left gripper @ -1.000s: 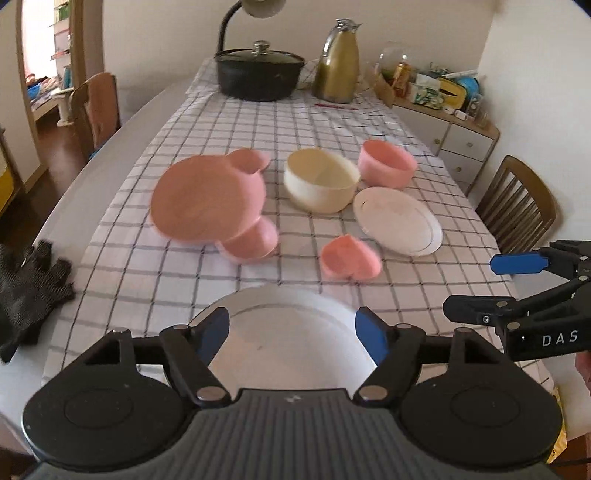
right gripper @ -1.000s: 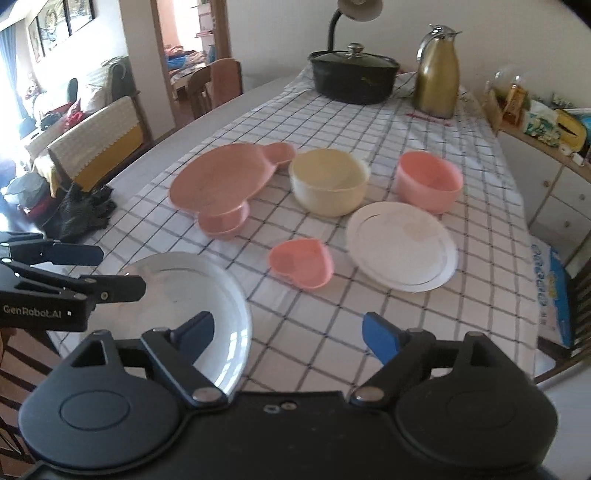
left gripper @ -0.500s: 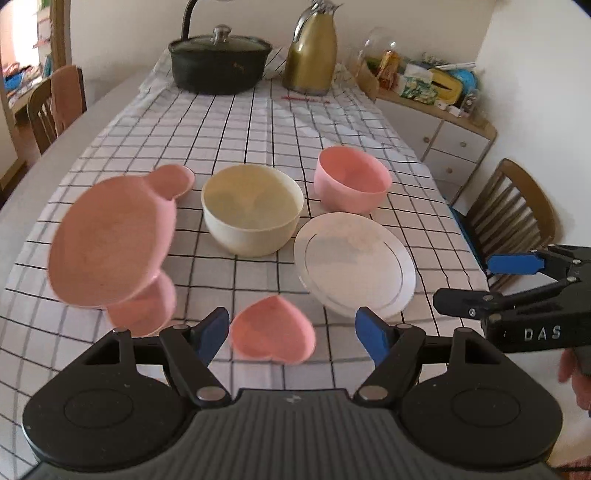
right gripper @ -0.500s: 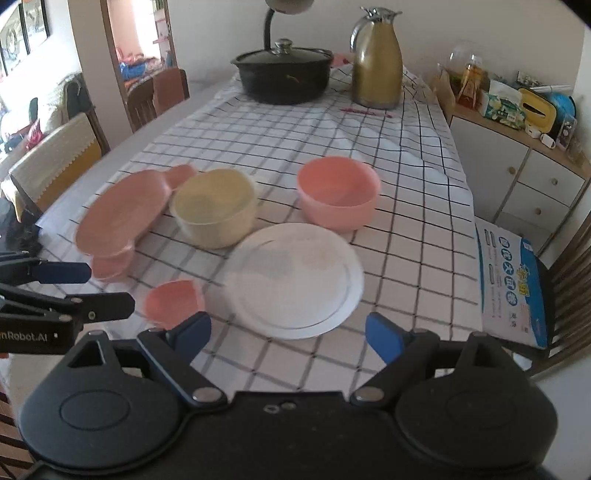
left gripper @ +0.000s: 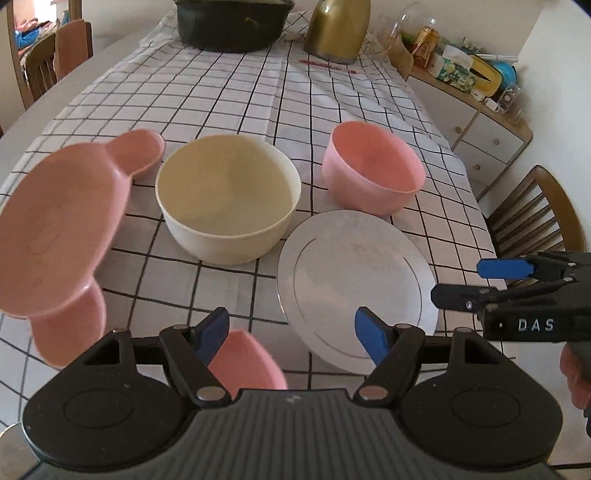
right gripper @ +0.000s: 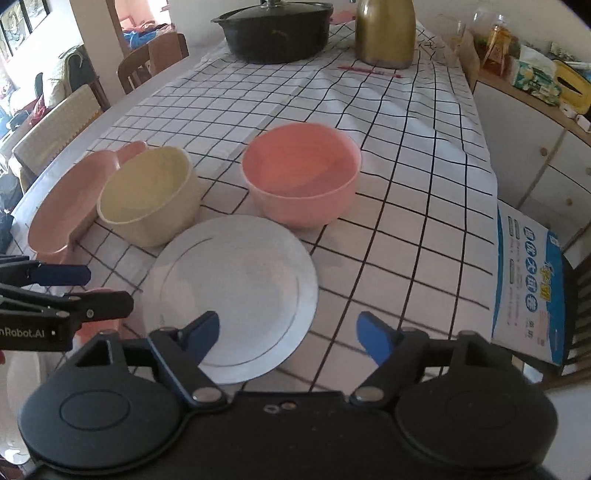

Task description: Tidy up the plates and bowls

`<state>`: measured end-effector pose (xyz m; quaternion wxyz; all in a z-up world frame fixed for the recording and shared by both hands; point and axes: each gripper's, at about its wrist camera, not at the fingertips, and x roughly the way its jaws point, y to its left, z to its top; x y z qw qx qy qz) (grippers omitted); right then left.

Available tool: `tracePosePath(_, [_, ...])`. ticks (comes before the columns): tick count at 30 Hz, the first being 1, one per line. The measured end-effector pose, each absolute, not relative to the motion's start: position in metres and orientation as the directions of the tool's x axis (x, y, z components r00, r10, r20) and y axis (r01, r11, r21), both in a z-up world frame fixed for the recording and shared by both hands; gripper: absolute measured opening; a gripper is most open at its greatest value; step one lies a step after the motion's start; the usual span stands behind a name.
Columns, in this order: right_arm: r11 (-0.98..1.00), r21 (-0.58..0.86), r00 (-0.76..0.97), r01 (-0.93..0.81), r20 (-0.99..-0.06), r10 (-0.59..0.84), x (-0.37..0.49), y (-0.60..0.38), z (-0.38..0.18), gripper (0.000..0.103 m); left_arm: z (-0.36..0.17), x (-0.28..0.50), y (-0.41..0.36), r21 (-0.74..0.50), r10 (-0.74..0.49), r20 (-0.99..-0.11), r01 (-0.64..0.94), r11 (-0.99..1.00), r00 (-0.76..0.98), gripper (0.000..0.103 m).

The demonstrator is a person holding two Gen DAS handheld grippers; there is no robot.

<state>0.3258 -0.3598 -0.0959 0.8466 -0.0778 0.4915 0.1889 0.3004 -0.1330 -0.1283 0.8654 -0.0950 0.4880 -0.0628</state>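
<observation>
A white plate (left gripper: 354,280) lies on the checked tablecloth, also in the right wrist view (right gripper: 232,291). Behind it stand a cream bowl (left gripper: 227,195) (right gripper: 147,199) and a pink bowl (left gripper: 373,168) (right gripper: 301,177). A pink bear-shaped plate (left gripper: 55,229) (right gripper: 70,199) sits at the left, resting on a small pink bowl (left gripper: 70,332). A small pink heart dish (left gripper: 247,362) lies under my left gripper (left gripper: 291,328), which is open and empty. My right gripper (right gripper: 288,332) is open and empty over the white plate's near edge.
A black lidded pot (right gripper: 273,29) and a gold thermos jug (right gripper: 384,33) stand at the table's far end, with a red pen (right gripper: 369,70) nearby. A sideboard (left gripper: 476,122) and wooden chair (left gripper: 539,218) are on the right. Chairs (right gripper: 147,62) stand on the left.
Both grippers have moved forward and right over the table, past the large white plate near the front edge. The bowls and the white plate now look closer. Both stay open.
</observation>
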Motion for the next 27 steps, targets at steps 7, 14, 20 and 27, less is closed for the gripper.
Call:
tracePosePath(7, [0.904, 0.079, 0.392, -0.421, -0.882, 0.260, 0.352, -0.367, -0.113, 0.065, -0.138, 0.311, -0.143, -0.202, -0.165, -0.842, -0.017, 0.979, 0.513, 0.066])
tracePosePath(14, [0.875, 0.069, 0.388, -0.479, -0.877, 0.282, 0.359, -0.365, -0.117, 0.056, -0.146, 0.316, -0.139, -0.252, -0.192, -0.856, -0.062, 0.966, 0.480, 0.049])
tracePosePath(20, [0.877, 0.109, 0.360, -0.467, -0.883, 0.301, 0.370, -0.368, -0.123, 0.055, -0.152, 0.323, -0.138, -0.261, -0.195, -0.867, -0.086, 0.961, 0.459, 0.035])
tracePosePath(27, [0.875, 0.205, 0.303, -0.439, -0.883, 0.359, 0.378, -0.376, -0.128, 0.029, -0.155, 0.323, -0.134, -0.301, -0.220, -0.866, -0.116, 0.946, 0.448, 0.023])
